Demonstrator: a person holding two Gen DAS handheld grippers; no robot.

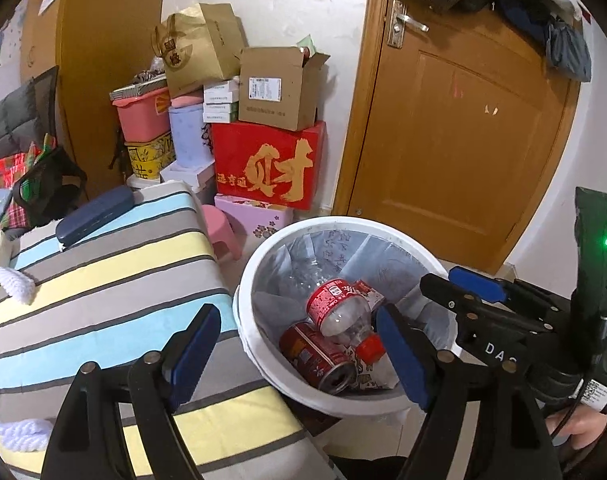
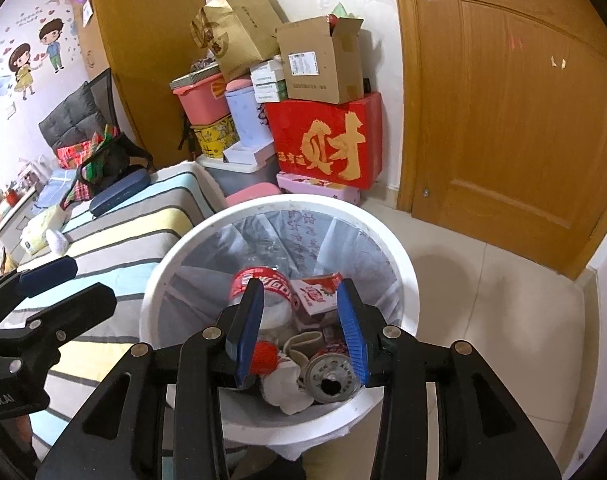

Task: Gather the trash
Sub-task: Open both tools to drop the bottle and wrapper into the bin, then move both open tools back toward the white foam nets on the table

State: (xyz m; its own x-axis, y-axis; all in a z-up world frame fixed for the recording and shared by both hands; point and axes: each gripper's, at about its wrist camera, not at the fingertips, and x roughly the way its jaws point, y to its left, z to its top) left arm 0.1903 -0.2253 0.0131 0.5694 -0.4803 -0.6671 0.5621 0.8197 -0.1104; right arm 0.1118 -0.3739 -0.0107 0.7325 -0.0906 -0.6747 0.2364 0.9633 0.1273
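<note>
**Both grippers open above the trash bin**

The wooden door [image 1: 459,148] is the biggest thing in front of me, and next to it the stack of boxes [image 1: 263,132] stands against the wall. At my left lies the bed with striped cover [image 1: 103,272], and a dark blue case [image 1: 93,212] rests on it.

The white trash bin [image 2: 399,264] stands on the floor just beside the bed, lined with a thin plastic bag. The trash is inside: a plastic bottle [image 1: 339,312] with red label and red cap, a red can [image 1: 317,358] lying on its side just beside it with the open top visible, a small red and white carton [image 2: 317,290], and some crumpled white paper [image 2: 283,388].

My left gripper [image 1: 299,354] is wide open and holds nothing; one blue finger is in front of the bed cover, the other in front of the bin's inside. My right gripper [image 2: 301,332] hangs over the bin mouth with the jaws moderately open, and nothing is between them. Its fingers [image 2: 351,332] touch no trash, as far as I can see.
</note>
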